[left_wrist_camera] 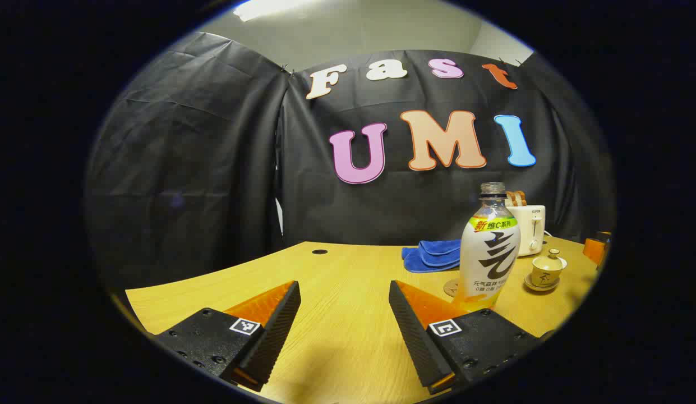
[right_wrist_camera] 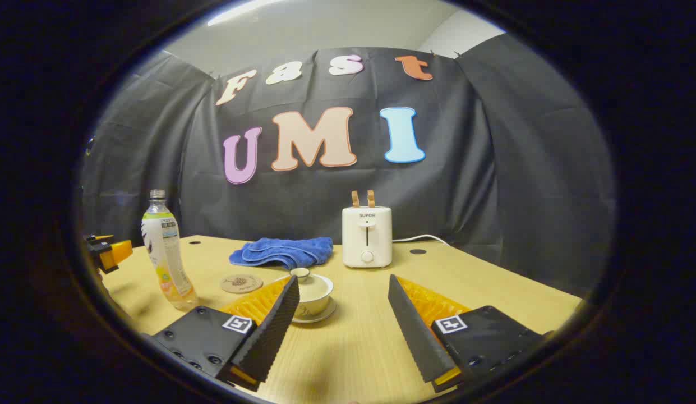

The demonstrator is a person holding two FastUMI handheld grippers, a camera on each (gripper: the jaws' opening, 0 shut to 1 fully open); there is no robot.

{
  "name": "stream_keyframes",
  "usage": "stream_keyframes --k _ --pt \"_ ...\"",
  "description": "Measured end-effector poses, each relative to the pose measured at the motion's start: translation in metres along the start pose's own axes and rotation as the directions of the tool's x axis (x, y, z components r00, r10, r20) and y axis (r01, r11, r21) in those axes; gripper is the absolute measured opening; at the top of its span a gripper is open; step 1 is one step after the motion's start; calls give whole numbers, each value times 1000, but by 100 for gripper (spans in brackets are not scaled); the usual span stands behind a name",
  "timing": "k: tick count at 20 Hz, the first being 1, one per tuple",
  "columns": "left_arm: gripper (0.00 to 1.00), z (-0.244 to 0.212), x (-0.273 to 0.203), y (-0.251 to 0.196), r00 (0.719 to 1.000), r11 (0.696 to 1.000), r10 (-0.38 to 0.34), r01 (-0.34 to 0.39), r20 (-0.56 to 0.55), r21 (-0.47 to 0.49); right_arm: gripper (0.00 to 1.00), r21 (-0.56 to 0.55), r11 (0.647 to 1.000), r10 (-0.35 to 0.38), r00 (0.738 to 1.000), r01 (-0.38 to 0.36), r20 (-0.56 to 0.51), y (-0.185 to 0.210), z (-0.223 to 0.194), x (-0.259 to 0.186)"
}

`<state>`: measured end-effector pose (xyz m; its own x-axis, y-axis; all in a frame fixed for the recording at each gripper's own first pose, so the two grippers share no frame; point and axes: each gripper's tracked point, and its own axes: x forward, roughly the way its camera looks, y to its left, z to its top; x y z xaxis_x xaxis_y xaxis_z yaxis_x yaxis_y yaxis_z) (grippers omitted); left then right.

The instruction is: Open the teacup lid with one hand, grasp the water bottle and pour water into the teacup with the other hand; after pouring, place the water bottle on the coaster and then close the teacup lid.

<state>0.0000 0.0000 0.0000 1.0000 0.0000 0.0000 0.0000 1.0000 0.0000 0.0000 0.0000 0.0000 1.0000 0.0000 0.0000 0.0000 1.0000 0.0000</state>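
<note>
We note a wooden table [right_wrist_camera: 493, 280] in front of the black cloth wall. At the back stands a white toaster [right_wrist_camera: 367, 236] with two slices poking out of its slots, a white cord trailing off to its side. Beside the toaster lies a folded blue cloth [right_wrist_camera: 283, 251].

The left gripper [left_wrist_camera: 344, 314] hangs low over the bare table, jaws wide apart, nothing between them. The right gripper [right_wrist_camera: 343, 314] likewise: jaws spread open, empty, the teacup showing just past the inner edge of one finger.

The water bottle [left_wrist_camera: 489, 252] stands upright on the table, uncapped, labelled, some yellowish liquid at the bottom. In the left gripper view it sits just beyond one finger, untouched.

The teacup [right_wrist_camera: 313, 294] rests on its saucer [right_wrist_camera: 317, 317], lid [right_wrist_camera: 300, 274] on, near the table's middle, in front of the cloth.

The round coaster [right_wrist_camera: 241, 283] lies flat between bottle and teacup, nothing on it.
</note>
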Motion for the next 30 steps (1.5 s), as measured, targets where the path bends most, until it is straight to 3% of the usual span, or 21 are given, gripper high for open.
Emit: stream_keyframes --k 2,4,30 --pt "89 1 -1 0 1000 1000 4 -4 4 -3 100 1 1000 23 1000 -23 -2 3 1 4" --pt "93 0 -1 -1 1000 1000 4 -4 1 -1 99 1 1000 31 1000 -31 0 4 0 5" --pt "93 -1 2 -7 1000 1000 -8 8 8 0 99 1 1000 24 1000 -24 1 3 1 6"
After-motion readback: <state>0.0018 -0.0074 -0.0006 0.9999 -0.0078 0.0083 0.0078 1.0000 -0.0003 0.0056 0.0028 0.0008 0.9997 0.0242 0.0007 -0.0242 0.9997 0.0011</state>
